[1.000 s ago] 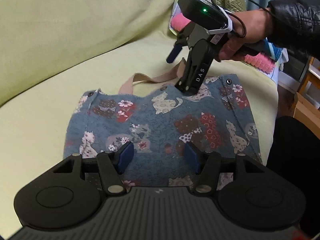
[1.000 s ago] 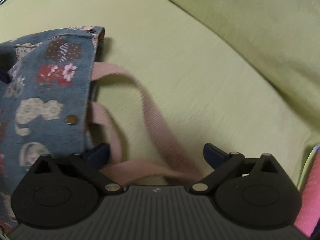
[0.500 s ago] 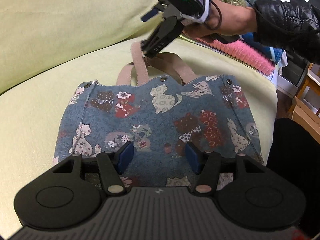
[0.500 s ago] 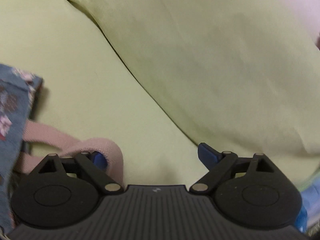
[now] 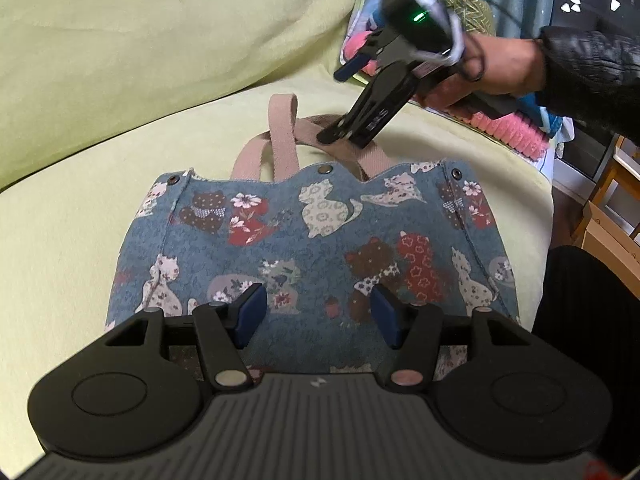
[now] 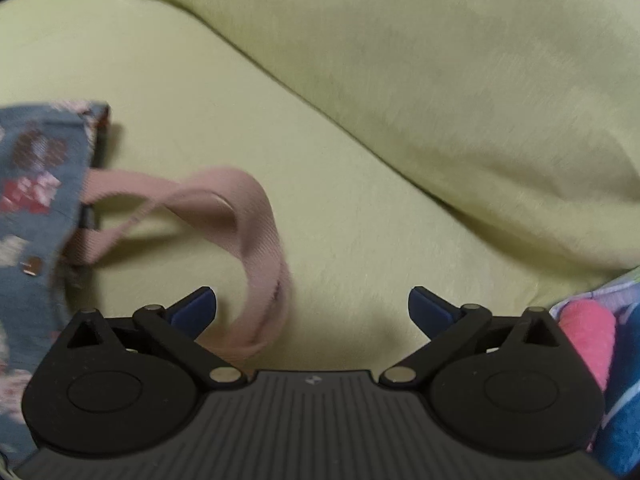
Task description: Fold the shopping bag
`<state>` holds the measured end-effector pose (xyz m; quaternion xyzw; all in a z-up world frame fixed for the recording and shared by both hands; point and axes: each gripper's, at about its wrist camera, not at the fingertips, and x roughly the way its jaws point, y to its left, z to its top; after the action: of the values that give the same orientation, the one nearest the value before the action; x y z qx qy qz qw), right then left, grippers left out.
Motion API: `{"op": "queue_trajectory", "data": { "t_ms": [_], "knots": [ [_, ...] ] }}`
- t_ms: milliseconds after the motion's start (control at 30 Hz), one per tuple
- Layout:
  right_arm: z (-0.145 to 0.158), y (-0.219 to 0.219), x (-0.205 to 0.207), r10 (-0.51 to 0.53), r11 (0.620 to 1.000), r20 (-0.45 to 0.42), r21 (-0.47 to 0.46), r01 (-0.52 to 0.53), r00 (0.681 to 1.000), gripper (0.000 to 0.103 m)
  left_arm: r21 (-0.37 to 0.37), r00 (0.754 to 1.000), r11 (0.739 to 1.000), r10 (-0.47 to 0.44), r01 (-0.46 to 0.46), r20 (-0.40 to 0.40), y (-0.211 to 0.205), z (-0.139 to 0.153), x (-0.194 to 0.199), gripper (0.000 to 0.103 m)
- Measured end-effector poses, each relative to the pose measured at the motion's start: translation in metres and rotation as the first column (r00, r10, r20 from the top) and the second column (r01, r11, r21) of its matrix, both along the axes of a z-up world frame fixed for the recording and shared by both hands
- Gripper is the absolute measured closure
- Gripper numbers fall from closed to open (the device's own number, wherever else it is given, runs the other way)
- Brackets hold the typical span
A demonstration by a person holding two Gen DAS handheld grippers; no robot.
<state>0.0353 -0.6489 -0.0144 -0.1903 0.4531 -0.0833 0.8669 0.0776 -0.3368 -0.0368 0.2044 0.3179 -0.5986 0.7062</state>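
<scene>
1. The bag [image 5: 316, 248] lies flat on the sofa [image 5: 80, 216], under the half-open, empty left gripper [image 5: 316, 314].
2. The right gripper [image 6: 312, 304] has just opened wide; the pink handles [image 6: 256, 240] sit loose between its jaws.

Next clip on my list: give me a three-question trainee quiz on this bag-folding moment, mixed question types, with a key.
1. True or false: the shopping bag lies flat on the yellow-green sofa.
2. Which best describes the right gripper?
A. fingers wide apart, clamping nothing
B. shut on a handle
C. shut on the bag's body
3. Fill in: the pink handles stick out past the bag's ____ edge, the one with the metal snaps.

Key:
1. True.
2. A; one handle loop lies between the fingers, but the pads do not press on it.
3. Top (open) edge, on the far side from the left gripper.
</scene>
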Motion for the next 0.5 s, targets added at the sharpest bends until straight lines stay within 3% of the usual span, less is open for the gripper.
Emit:
{"op": "queue_trajectory", "data": {
  "t_ms": [100, 267, 367, 500],
  "knots": [
    [-0.015, -0.008, 0.008, -0.018, 0.999, -0.024, -0.048, 0.017, 1.000, 0.007, -0.005, 1.000, 1.000, 0.002, -0.002, -0.007, -0.001, -0.002, 0.001, 0.042],
    [-0.007, -0.012, 0.012, -0.032, 0.964, 0.166, -0.257, 0.075, 0.986, 0.003, -0.017, 1.000, 1.000, 0.011, -0.011, -0.024, -0.001, -0.006, 0.005, 0.042],
    [0.001, -0.019, 0.018, -0.058, 0.966, 0.201, -0.235, 0.105, 0.978, 0.003, -0.020, 1.000, 1.000, 0.010, -0.010, -0.025, -0.002, -0.005, 0.004, 0.042],
    [0.003, -0.017, 0.016, -0.096, 0.983, 0.101, -0.147, 0.110, 0.990, 0.005, -0.035, 0.999, 0.999, 0.036, -0.037, -0.025, 0.002, -0.001, 0.002, 0.042]
  ]
}}
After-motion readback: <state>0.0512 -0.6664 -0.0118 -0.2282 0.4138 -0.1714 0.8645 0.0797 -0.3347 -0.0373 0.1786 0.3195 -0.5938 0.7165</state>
